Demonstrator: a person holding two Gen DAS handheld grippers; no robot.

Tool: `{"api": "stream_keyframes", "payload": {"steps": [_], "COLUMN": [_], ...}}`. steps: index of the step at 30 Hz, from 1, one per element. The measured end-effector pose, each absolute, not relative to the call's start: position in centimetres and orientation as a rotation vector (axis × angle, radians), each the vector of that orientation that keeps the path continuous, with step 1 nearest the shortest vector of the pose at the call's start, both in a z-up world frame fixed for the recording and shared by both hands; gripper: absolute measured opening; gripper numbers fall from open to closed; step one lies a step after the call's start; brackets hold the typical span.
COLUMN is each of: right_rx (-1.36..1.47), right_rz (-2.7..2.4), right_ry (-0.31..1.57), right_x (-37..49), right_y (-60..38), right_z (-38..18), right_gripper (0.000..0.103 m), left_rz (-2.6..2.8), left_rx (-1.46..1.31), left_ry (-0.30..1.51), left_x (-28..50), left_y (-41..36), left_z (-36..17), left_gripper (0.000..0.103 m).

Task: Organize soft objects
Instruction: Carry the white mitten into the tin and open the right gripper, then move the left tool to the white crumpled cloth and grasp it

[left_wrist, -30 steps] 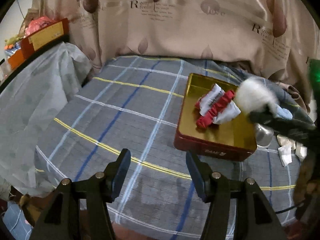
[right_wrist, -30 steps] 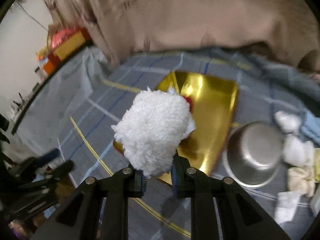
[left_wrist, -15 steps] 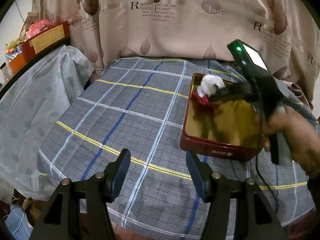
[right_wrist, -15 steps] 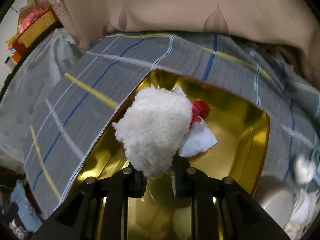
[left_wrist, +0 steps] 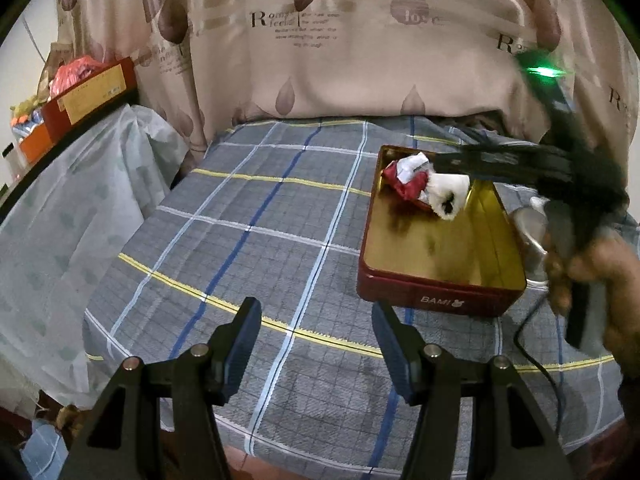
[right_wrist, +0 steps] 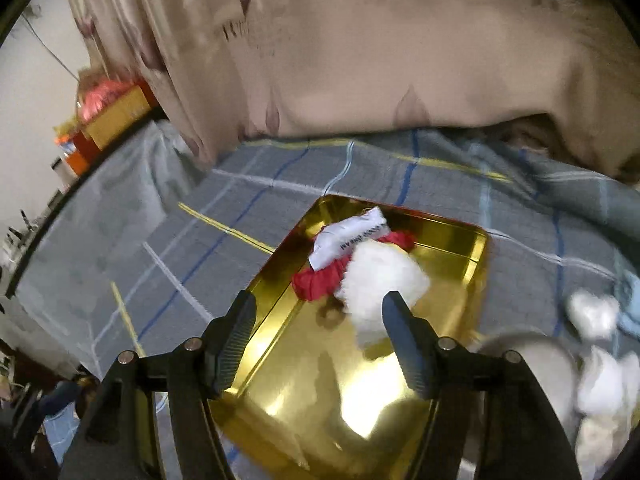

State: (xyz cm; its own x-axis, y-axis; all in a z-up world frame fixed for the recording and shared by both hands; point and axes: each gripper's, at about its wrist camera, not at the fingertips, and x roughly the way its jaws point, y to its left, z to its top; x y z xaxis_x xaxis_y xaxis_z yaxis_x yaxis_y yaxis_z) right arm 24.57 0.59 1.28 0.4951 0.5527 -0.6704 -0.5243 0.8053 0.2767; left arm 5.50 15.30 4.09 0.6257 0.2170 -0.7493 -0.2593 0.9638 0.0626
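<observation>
A red tin with a gold inside (left_wrist: 436, 292) (right_wrist: 452, 240) sits on the checked cloth. In it lie a red scrunchie with a white tag (left_wrist: 406, 180) (right_wrist: 320, 280) and a white fluffy piece (left_wrist: 448, 196) (right_wrist: 380, 280). My right gripper (right_wrist: 320, 316) is open over the tin, the fluffy piece just ahead of its fingers and free of them. It shows blurred in the left wrist view (left_wrist: 452, 164). My left gripper (left_wrist: 316, 328) is open and empty, low over the cloth left of the tin.
A steel bowl (left_wrist: 532, 228) (right_wrist: 532, 356) stands right of the tin. More white soft pieces (right_wrist: 600, 364) lie further right. A plastic-covered surface (left_wrist: 60, 208) with boxes (left_wrist: 88, 88) is on the left. A curtain (left_wrist: 360, 40) hangs behind.
My right gripper opened and let go of the white fluffy piece, which now lies in the tin beside the red scrunchie. The gripper has drawn back a little. The left gripper has not moved.
</observation>
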Motion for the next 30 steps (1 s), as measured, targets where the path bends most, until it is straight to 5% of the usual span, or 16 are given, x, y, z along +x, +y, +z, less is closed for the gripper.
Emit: {"api": "stream_keyframes", "payload": {"steps": [19,30], "right_rx": [0.042,0.197], "right_rz": [0.084,0.004], "right_ry": [0.775,0.77], "right_x": [7.9,5.5], "right_y": [-28.9,-37.0], "right_z": [-2.5,-4.4], "right_gripper": [0.063,0.063], "left_rz": [-0.08,-0.287], "left_rx": [0.063,0.012], "left_ry": [0.903,1.03], "left_x": [6.2,11.4], "left_y": [3.4,-7.9], "left_z": [4.6,1.7], "left_gripper": [0.059,0.059]}}
